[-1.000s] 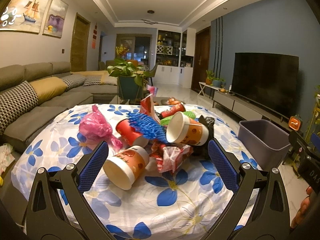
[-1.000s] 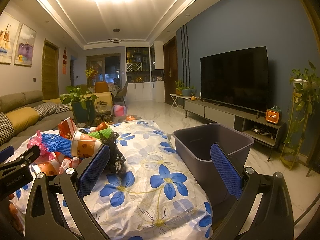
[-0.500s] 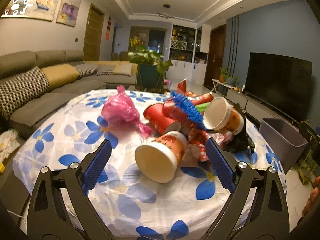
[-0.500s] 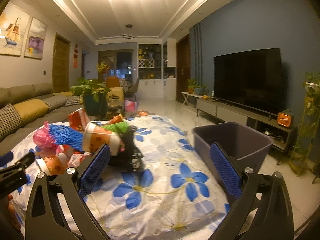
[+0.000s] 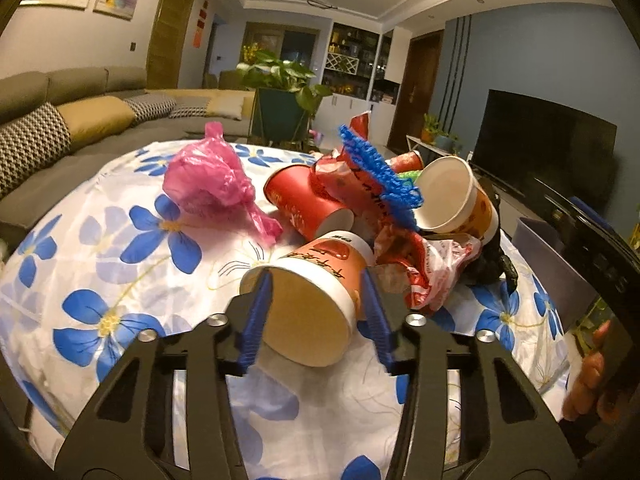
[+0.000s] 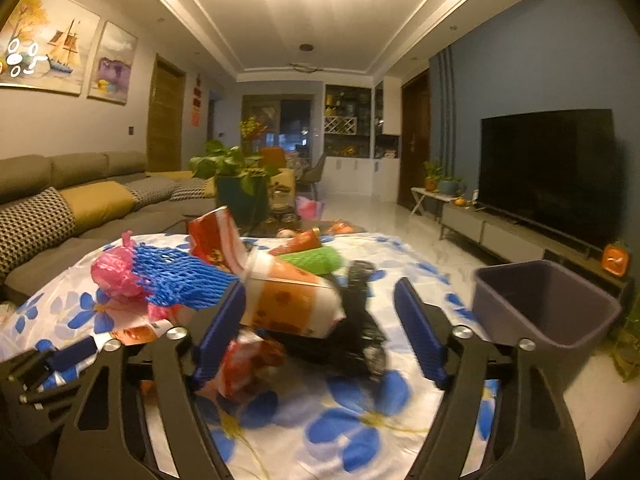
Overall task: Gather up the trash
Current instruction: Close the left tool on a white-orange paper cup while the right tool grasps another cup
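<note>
A heap of trash lies on the flowered tablecloth (image 5: pixel 120 272): paper cups, a pink plastic bag (image 5: pixel 208 184), blue foam netting (image 5: pixel 376 176), red wrappers and a black bag (image 6: pixel 360 320). My left gripper (image 5: pixel 316 304) is shut on a fallen orange paper cup (image 5: pixel 316 300), one pad on each side of its rim. My right gripper (image 6: pixel 320 332) is open, its fingers around a second orange paper cup (image 6: pixel 292 304) and the black bag without gripping them. A grey bin (image 6: pixel 548 304) stands to the right of the table.
A sofa (image 5: pixel 80 120) runs along the left. A potted plant (image 5: pixel 280 96) stands behind the table. A TV (image 6: pixel 548 168) on a low cabinet lines the right wall. The right gripper's body shows at the right edge of the left wrist view (image 5: pixel 592 240).
My left gripper moved in onto the nearest cup and closed on its rim. My right gripper moved left from the bin toward the heap and stayed open.
</note>
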`<state>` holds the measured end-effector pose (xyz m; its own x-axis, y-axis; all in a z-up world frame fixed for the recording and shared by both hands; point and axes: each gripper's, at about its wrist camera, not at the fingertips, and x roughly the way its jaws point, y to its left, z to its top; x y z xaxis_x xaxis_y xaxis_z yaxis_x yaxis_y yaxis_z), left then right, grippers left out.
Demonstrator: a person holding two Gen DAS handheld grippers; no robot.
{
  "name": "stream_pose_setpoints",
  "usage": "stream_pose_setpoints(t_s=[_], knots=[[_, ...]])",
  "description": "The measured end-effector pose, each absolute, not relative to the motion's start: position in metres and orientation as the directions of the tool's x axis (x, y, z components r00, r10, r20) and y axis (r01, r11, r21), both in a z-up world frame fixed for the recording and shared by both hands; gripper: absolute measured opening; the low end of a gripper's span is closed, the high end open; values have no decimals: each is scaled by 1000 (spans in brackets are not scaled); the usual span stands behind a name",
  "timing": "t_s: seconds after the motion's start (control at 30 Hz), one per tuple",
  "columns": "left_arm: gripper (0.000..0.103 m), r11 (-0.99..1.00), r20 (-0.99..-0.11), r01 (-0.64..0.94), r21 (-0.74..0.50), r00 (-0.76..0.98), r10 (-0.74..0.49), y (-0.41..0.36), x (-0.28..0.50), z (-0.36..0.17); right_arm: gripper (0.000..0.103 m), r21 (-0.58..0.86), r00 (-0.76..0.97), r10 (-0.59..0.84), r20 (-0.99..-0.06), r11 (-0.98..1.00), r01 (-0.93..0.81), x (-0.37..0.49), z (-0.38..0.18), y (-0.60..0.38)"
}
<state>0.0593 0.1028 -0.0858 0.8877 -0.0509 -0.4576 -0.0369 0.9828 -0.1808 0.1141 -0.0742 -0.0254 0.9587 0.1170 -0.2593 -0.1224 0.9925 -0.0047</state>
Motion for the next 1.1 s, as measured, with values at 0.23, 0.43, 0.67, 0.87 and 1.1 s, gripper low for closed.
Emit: stream_pose_setpoints(t_s=[0.23,0.43,0.67,0.87,1.1], knots=[[22,978,-440,0,-209,893,-94,106,66,-85,58,-8,947,137,-291,989,-145,147,-31,-47],[12,973,-447,24,-231,885,-128,110,70,-88,30,-9,925,105,-365,993,-117,158,-44,-50],[2,971,-436,29,-238,890,-133,112,68,-90,10,-29,931,69,-358,996,-85,148,-48,-66],[2,971,-404,20,-237,907,-118,114,58,-81,4,-19,945,74,-318,996,-84,132,-41,-78],[2,970,-392,-6,-242,915,-92,119,45,-75,4,-6,960,85,-265,996,-90,117,-26,-83]])
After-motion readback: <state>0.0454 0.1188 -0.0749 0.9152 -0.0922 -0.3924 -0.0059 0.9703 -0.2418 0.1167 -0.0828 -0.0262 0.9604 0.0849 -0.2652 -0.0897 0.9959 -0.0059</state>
